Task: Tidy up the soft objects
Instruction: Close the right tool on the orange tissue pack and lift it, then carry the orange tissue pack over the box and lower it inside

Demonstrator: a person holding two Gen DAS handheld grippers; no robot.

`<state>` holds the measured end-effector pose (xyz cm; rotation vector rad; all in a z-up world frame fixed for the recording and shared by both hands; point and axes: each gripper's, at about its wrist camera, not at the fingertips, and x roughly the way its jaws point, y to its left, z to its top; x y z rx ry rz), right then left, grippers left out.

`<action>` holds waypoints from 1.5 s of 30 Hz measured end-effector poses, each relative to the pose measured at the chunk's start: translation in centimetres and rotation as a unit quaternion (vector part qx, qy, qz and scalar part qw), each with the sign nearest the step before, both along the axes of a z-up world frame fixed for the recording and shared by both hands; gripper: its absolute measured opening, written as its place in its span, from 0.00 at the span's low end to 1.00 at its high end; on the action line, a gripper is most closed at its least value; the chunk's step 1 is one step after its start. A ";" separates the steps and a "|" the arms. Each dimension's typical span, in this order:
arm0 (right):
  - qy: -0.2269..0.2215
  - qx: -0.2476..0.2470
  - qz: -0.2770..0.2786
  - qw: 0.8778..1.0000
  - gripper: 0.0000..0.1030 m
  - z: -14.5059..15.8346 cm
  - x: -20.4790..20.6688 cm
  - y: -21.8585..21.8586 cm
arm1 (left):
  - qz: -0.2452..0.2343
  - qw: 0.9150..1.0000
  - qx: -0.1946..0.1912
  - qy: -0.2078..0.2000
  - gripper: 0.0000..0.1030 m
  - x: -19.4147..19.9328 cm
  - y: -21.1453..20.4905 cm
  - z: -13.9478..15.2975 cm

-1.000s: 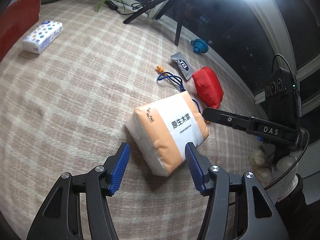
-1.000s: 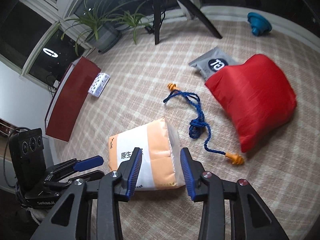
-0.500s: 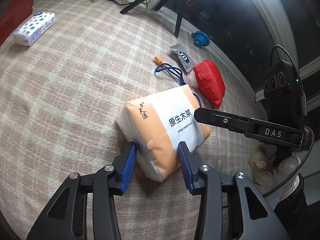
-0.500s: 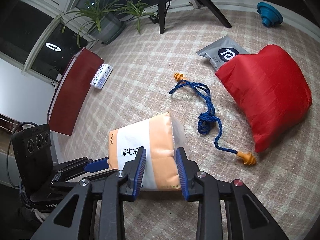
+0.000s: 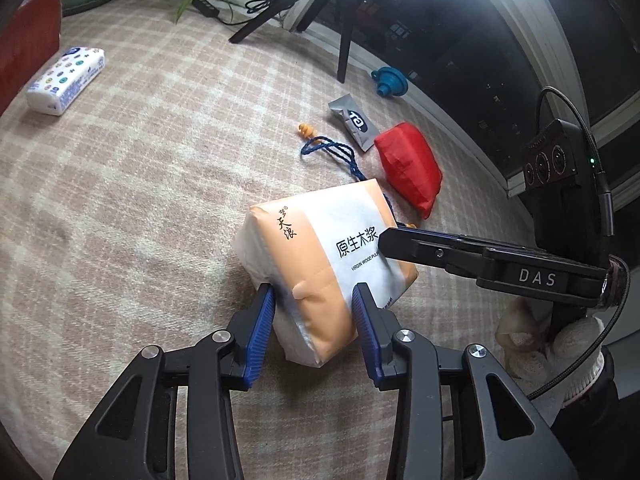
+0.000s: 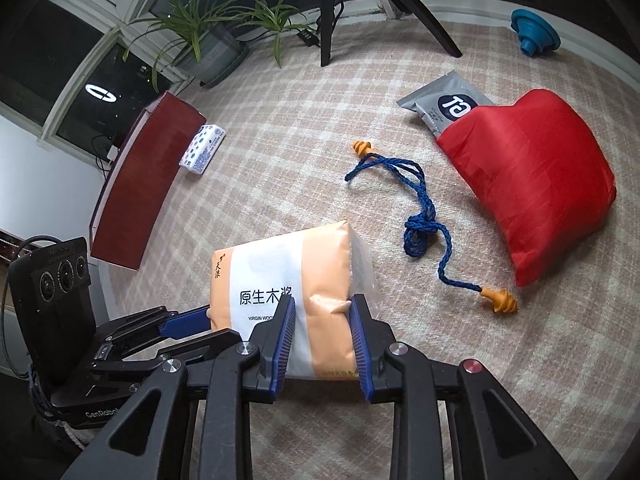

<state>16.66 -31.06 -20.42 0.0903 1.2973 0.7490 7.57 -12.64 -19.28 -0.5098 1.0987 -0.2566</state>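
From the left wrist, the left hand-held gripper (image 5: 314, 306), having just been closing, is clamping one orange-and-white tissue pack (image 5: 320, 256) on the plaid surface (image 5: 140, 200). One red pouch (image 5: 410, 172) is lying beyond.

From the right wrist, the right hand-held gripper (image 6: 322, 318), also just closing, is pinching the same pack's other end. One corded earplug pair (image 6: 420, 224) and one grey sachet (image 6: 444, 106) are lying nearby.
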 end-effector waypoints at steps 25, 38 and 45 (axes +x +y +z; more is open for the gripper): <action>-0.071 0.017 0.008 0.997 0.25 8.6 -3.9 7.1 | 0.029 0.996 -0.005 -0.086 0.36 -4.3 8.0 6.8; -0.103 0.032 0.048 0.993 0.25 12.5 -6.1 16.4 | 0.081 0.989 0.003 -0.125 0.36 -7.5 16.6 9.8; -0.123 0.036 0.073 0.989 0.25 14.0 -6.8 22.0 | 0.116 0.984 -0.001 -0.139 0.36 -8.5 21.6 10.6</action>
